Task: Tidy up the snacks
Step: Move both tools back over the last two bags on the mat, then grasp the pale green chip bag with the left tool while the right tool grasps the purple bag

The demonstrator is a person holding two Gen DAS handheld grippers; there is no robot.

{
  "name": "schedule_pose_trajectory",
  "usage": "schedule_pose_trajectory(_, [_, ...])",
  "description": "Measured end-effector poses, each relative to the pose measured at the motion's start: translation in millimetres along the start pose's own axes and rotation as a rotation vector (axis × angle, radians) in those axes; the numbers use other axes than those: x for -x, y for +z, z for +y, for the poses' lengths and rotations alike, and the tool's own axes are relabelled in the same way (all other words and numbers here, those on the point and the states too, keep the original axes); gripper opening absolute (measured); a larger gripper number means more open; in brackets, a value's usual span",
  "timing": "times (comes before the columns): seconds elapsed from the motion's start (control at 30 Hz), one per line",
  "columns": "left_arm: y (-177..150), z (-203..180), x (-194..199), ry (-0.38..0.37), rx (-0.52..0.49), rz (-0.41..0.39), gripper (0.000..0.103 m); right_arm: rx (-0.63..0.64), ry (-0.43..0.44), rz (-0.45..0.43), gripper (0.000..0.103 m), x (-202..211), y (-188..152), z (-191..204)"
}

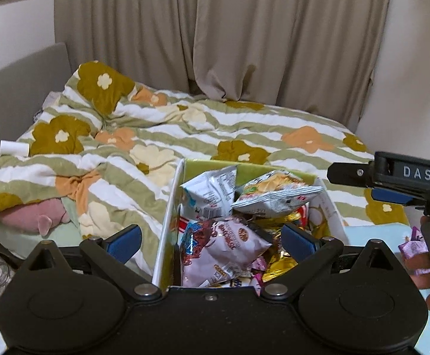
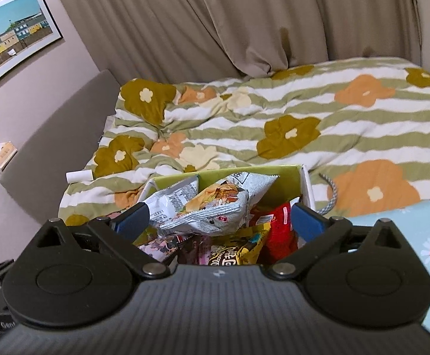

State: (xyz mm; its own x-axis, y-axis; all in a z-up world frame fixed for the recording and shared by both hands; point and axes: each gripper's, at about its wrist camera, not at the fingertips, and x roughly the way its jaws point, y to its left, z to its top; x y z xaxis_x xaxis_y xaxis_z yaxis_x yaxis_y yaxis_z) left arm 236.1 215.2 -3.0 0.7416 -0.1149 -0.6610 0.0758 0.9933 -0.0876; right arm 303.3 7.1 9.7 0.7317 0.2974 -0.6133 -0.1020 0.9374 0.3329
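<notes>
A white box with a green inside (image 1: pixel 167 224) stands at the bed's near edge, full of several snack packets. On top lie a silver chip bag (image 1: pixel 274 195), a white-blue packet (image 1: pixel 212 192) and a pale chocolate-snack bag (image 1: pixel 226 248). My left gripper (image 1: pixel 212 239) is open and empty, its jaws straddling the box's left wall. The same box (image 2: pixel 274 174) shows in the right wrist view with the silver bag (image 2: pixel 215 207) and a red packet (image 2: pixel 280 230). My right gripper (image 2: pixel 219 217) is open and empty above the box; it also shows in the left wrist view (image 1: pixel 392 177).
A flowered striped duvet (image 1: pixel 185 124) covers the bed, with a white tube (image 1: pixel 13 148) at its left and a pink plush (image 1: pixel 37 216) below. A light-blue daisy cloth (image 2: pixel 422 236) lies at right, beside a grey cable (image 2: pixel 330 189). Curtains (image 1: pixel 215 29) hang behind.
</notes>
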Motion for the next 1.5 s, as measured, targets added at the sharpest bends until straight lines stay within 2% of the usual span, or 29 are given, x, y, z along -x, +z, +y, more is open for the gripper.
schedule_pose_trajectory(0.13, [1.0, -8.3, 14.2, -0.026, -0.022, -0.027, 0.102, -0.01, -0.015, -0.028, 0.103, 25.6, -3.7, -4.5])
schedule_pose_trajectory(0.27, [-0.1, -19.9, 22.9, -0.075, -0.049, -0.04, 0.102, -0.016, -0.067, -0.04, 0.103, 53.5, -10.2, -13.4])
schedule_pose_trajectory(0.47, [-6.7, -55.9, 36.5, -0.15, -0.096, -0.055, 0.102, -0.036, -0.144, -0.074, 0.103, 101.9, -24.1, -39.3])
schedule_pose_trajectory(0.73, [-27.8, -136.0, 45.9, -0.251, -0.18, -0.067, 0.102, -0.027, -0.253, -0.134, 0.103, 160.4, -38.1, -103.4])
schedule_pose_trajectory(0.9, [-47.3, -197.7, 41.5, -0.268, -0.233, -0.044, 0.102, 0.016, -0.316, -0.114, 0.103, 180.5, -42.6, -157.6])
schedule_pose_trajectory(1.03, [-65.1, -238.6, 25.8, -0.23, -0.28, -0.006, 0.102, 0.025, -0.332, -0.092, 0.103, 186.2, -46.2, -204.6])
schedule_pose_trajectory(1.23, [-98.2, -280.4, -11.7, -0.172, -0.349, 0.063, 0.102, 0.08, -0.331, -0.054, 0.103, 180.4, -51.8, -266.8])
schedule_pose_trajectory(1.5, [-129.8, -304.6, -71.0, -0.024, -0.459, 0.164, 0.101, 0.086, -0.24, 0.035, 0.103, 143.4, -56.0, -326.9])
